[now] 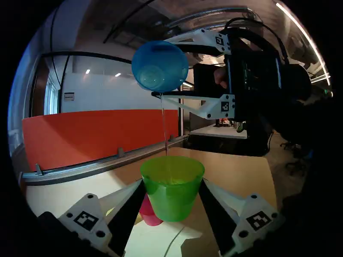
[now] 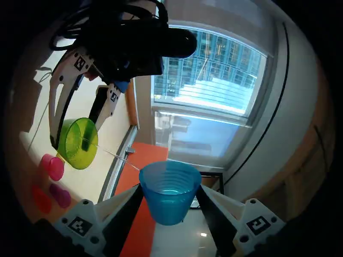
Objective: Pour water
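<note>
One blue cup [image 1: 159, 64], right gripper [image 2: 170, 192] clamped, tips above green cup [image 1: 172, 190].

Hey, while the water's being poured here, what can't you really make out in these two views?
- Water level in the green cup: left gripper view, the tinted wall hides it.
- Pink cup: left gripper view, mostly behind the green cup.
- Water left in the blue cup: right gripper view, too faint to judge.
</note>
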The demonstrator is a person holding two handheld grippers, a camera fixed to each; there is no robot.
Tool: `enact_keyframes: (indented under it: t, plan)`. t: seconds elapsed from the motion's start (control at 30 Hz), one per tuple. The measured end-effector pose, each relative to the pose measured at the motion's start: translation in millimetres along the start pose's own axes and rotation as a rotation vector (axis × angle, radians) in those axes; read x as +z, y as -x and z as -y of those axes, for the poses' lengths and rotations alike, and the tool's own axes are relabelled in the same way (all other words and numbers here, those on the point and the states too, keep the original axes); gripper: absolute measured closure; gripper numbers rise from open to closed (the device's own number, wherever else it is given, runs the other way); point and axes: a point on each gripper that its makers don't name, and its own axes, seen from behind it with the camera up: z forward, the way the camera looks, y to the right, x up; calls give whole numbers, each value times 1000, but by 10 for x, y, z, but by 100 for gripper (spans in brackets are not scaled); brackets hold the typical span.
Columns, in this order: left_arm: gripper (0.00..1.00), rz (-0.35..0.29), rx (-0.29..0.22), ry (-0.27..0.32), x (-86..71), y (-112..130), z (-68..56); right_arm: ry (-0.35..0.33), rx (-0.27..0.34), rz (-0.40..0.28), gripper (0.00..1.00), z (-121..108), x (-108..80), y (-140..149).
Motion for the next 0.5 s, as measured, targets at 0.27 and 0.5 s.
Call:
enact_keyframes:
  t: [0.27,0.5]
  plan:
    - [18,-2,-4,-4,-10,6,19,4,-32,-2,12,-12,19,-39]
    - [18,-4,-5,-4,-17,1,26,2,10,-10,12,-8,5,-30]
